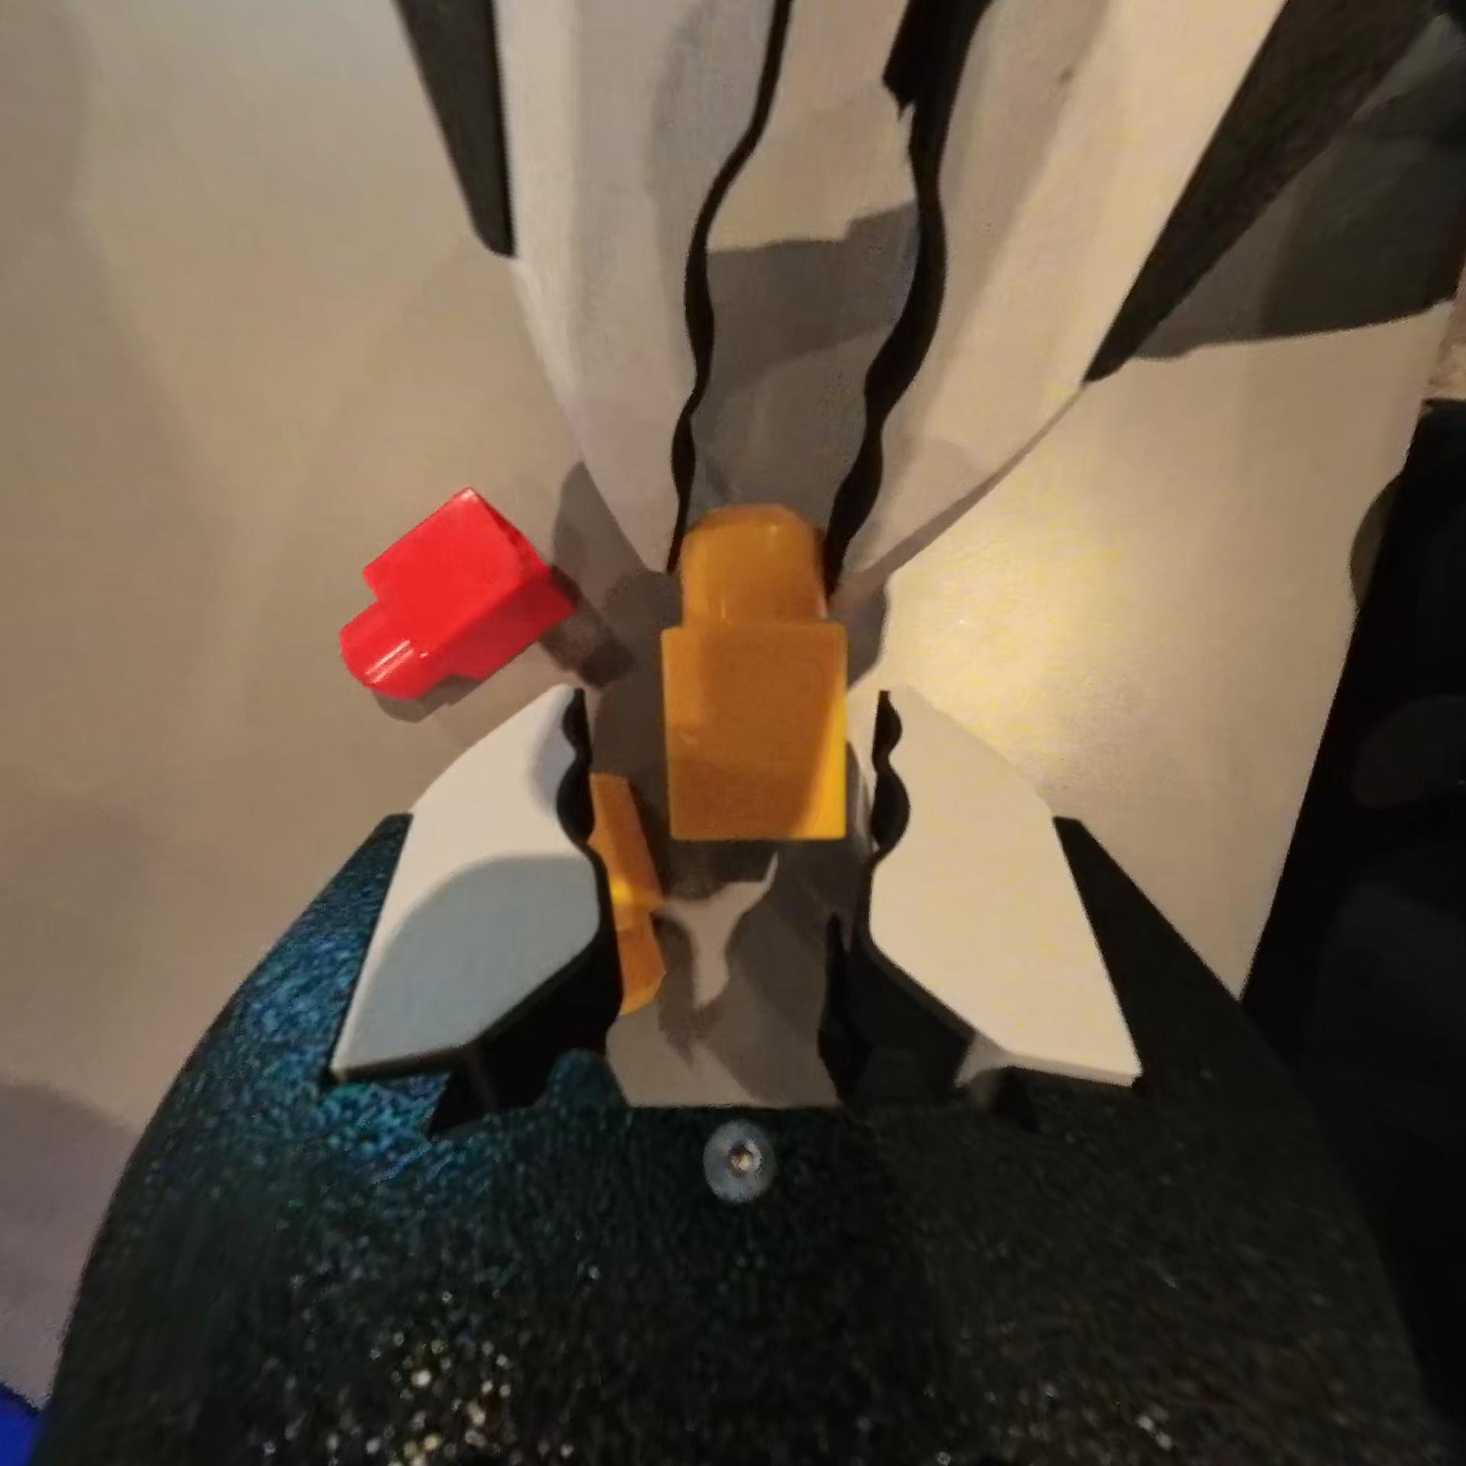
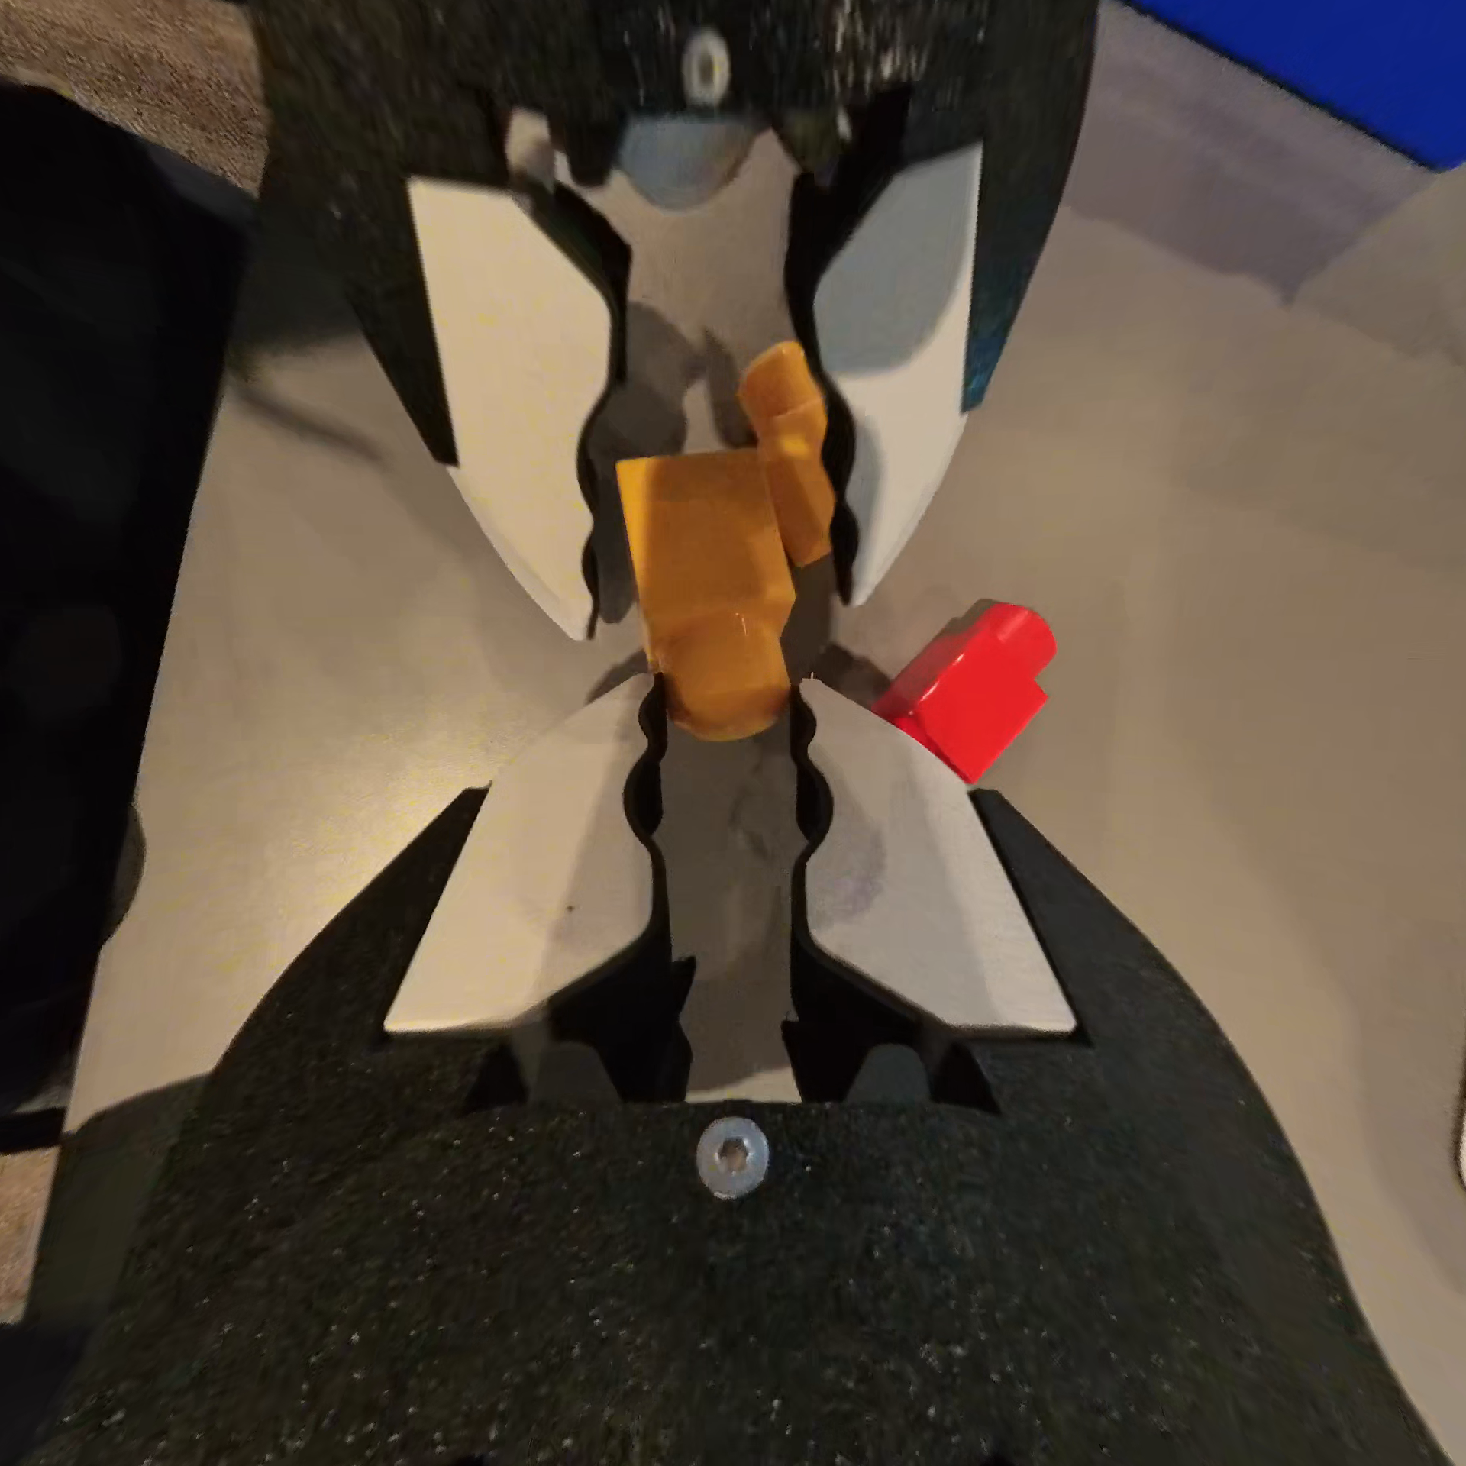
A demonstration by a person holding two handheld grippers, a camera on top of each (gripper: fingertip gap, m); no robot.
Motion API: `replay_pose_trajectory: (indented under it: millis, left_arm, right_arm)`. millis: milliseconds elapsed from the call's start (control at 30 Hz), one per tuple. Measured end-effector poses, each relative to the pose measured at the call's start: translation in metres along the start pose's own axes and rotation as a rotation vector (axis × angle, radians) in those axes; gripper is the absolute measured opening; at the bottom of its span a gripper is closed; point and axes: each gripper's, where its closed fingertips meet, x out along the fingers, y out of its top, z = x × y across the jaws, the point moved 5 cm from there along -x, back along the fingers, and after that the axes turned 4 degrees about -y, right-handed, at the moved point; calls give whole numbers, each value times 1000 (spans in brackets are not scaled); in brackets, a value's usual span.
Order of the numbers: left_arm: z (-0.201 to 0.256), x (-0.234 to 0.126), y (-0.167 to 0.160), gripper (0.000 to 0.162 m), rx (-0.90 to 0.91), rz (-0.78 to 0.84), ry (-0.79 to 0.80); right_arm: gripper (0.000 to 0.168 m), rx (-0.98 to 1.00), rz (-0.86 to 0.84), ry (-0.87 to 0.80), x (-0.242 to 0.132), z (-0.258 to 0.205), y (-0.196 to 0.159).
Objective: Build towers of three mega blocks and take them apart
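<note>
Step in hand: two orange blocks and one red block lie separate on the tabletop [image 1: 198, 317], so either a tower is about to be built or one has just been taken apart; which of these cannot be told.
Large orange block [image 1: 754, 714]: lying on its side between the two claws, stud toward the right claw.
Small orange block [image 1: 631, 888]: just beside the left claw's inner finger; contact cannot be judged.
Red block [image 1: 452, 603]: on its side, near the right claw's finger, apart from the orange pair.
Left claw [image 1: 734, 706]: fingers apart, nothing clamped.
Right claw [image 2: 726, 698]: fingers apart, tips flanking the orange stud; a grip is not confirmed.
Next move: the orange block would need to be gripped firmly and set upright.
Hidden or unclear: motion blur softens edges; the dark object [image 2: 79, 476] at the tabletop's edge cannot be identified.
</note>
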Motion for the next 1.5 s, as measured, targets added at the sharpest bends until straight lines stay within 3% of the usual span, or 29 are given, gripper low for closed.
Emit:
replay_pose_trajectory:
  millis: [133, 200, 267, 333, 433, 633, 667, 700, 767, 800, 867, 1000, 1100, 1267, 1500]
  left_arm:
    - [4, 7, -2, 53, 16, -51, -19]
    - [1, 2, -1, 45, 14, 1, 12]
    - [-10, -13, -6, 40, -2, 57, 108]
    - [-18, -28, -12, 40, -30, 154, 177]
    - [-26, -45, -19, 40, -68, 271, 257]
    - [-28, -50, -27, 40, -79, 302, 305]
    - [-28, -50, -27, 40, -75, 300, 308]
    - [-28, -50, -27, 40, -71, 300, 309]
    - [-28, -51, -26, 40, -80, 309, 306]
    - [-29, -52, -26, 40, -92, 321, 298]
    - [-30, -55, -24, 40, -141, 375, 259]
    - [-28, -61, -12, 40, -252, 577, 76]
    - [-27, -62, -2, 40, -290, 695, -44]
    - [-24, -61, 11, 40, -303, 789, -149]
    - [-22, -61, 16, 39, -285, 815, -160]
  right_arm:
    - [29, -28, 23, -14, -7, 0, 7]
    - [29, -21, 135, -46, -14, 6, 9]
    - [42, 154, 242, -122, -27, 30, 0]
    - [46, 376, 301, -172, -29, 59, -13]
    - [51, 529, 204, -180, -6, 83, -23]
    - [69, 463, -196, -64, 57, 83, -18]
    - [65, 449, -252, -51, 65, 82, -20]
    - [45, 431, -286, -43, 69, 82, -22]
    - [38, 438, -275, -61, 69, 85, -21]
    - [37, 448, -227, -86, 64, 89, -18]
    - [37, 492, 23, -173, 43, 101, 0]
    - [36, 520, 906, -98, -32, 99, 57]
    - [36, 467, 1269, 22, -60, 81, 74]
    - [36, 509, 1402, 101, -52, 69, 82]
    - [36, 485, 1395, 95, -40, 55, 86]
